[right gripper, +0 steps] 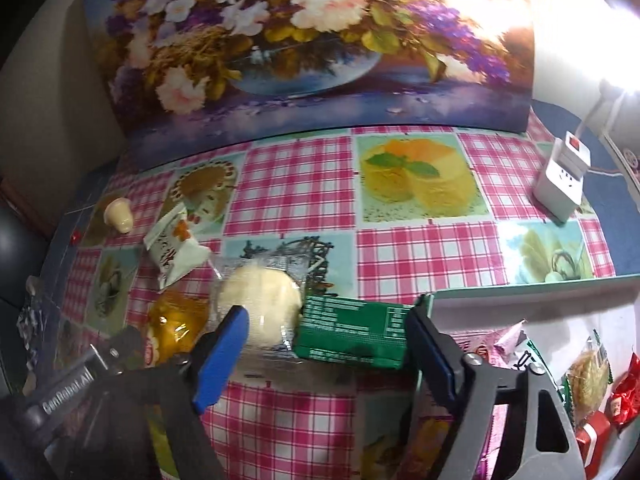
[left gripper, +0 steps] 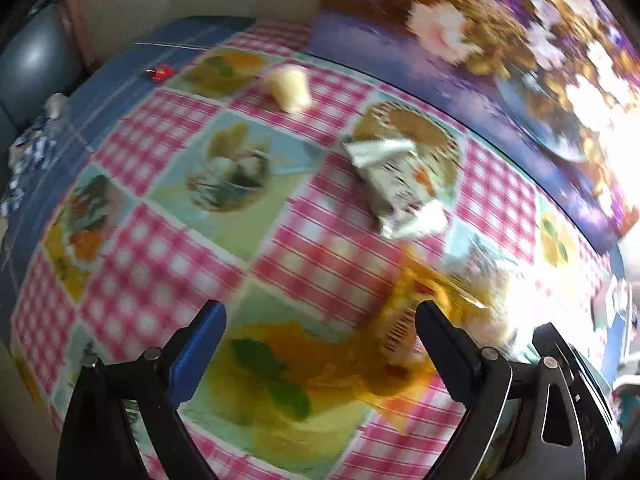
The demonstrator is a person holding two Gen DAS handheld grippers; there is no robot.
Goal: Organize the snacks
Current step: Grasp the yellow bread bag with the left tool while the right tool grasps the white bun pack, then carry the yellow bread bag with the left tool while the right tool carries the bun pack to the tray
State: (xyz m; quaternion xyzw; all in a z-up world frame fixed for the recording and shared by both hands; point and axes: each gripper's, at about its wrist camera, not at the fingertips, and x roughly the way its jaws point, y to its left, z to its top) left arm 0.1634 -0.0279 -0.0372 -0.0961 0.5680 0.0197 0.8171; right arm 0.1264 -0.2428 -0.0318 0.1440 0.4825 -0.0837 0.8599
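Covering the table is a glossy pink-and-white checked tablecloth with printed dessert squares (right gripper: pixel 420 248), and a large floral painting of a blue vase with purple and cream flowers (right gripper: pixel 304 48) stands along its far edge.

Right gripper (right gripper: pixel 326 340), black arms with blue pads, points steeply down over the near middle of the cloth. Its jaws stand at a middling width, not touching anything; a green rectangular snack packet with white print (right gripper: pixel 352 330) lies flat between them, nearer the right pad, with a gap on both sides. Just left of that packet, touching its left end, sits a pale round bun in clear wrap (right gripper: pixel 260 300), partly behind the left pad. Left again lies an orange-yellow transparent snack bag (right gripper: pixel 176 320). Farther off to the left rest a white crinkled sachet with red lettering (right gripper: pixel 172 248) and a small cream-coloured cup-shaped jelly pot (right gripper: pixel 119 214) lying on its side.

At the near right a white tray with a green rim (right gripper: pixel 520 292) holds several wrapped snacks, red, green and straw-coloured. A white power adapter with a red switch (right gripper: pixel 562 174) stands at the far right.

Left gripper (left gripper: pixel 320 332) appears in a motion-blurred view, jaws wide and empty, hovering above the cloth with the orange-yellow bag by its right pad.
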